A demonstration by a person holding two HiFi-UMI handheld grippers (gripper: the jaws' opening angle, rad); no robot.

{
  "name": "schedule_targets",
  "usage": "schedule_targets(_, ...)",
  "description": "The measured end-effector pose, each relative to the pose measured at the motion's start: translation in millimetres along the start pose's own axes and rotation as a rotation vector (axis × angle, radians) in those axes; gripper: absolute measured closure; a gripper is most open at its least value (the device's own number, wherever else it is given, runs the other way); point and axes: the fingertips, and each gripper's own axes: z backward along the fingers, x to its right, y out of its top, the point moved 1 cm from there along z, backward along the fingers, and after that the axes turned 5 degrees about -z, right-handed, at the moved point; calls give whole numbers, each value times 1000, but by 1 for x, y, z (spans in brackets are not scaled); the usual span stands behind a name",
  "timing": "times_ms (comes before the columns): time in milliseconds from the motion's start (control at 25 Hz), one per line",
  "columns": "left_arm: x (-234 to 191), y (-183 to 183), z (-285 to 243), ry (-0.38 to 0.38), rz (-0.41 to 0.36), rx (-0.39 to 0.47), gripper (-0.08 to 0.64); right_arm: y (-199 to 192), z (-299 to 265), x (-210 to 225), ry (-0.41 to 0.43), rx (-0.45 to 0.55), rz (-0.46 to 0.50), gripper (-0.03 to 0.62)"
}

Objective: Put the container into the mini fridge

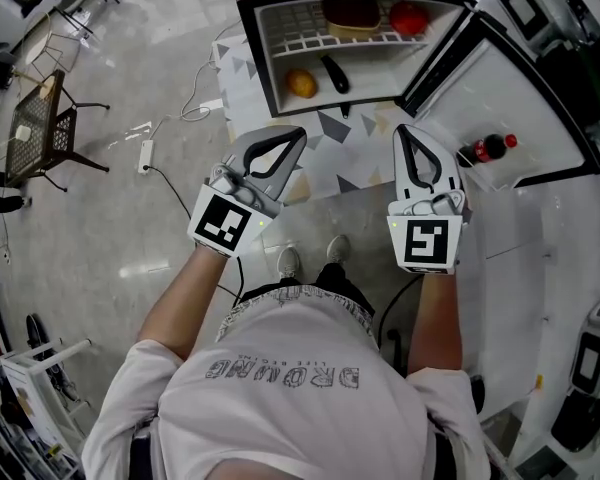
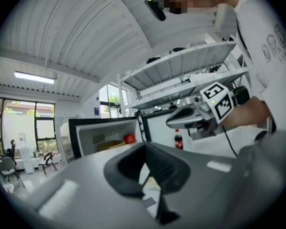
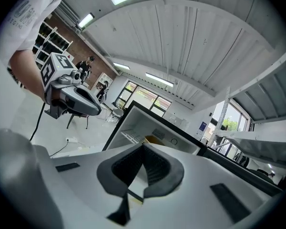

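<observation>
The mini fridge (image 1: 252,38) stands open ahead of me, its door (image 1: 500,98) swung out to the right. A tan container (image 1: 352,16) with dark contents sits on the upper wire shelf, also seen as the container (image 2: 109,145) and the container (image 3: 155,140) in the gripper views. My left gripper (image 1: 298,133) and right gripper (image 1: 404,130) hover side by side in front of the fridge, both shut with nothing in them. Each camera shows its own closed jaws: left gripper (image 2: 145,146), right gripper (image 3: 143,146).
A red fruit (image 1: 408,18) lies beside the container; an orange (image 1: 301,83) and a dark object (image 1: 334,73) lie on the fridge floor. A cola bottle (image 1: 488,149) stands in the door. A power strip (image 1: 147,155) with cable and a chair (image 1: 40,118) are on the left.
</observation>
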Motion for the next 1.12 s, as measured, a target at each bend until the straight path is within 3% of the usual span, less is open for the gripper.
schedule_targets(1120, -3, -8, -7, 9, 20, -8, 554, -30, -5, 1, 18, -55, -70, 592)
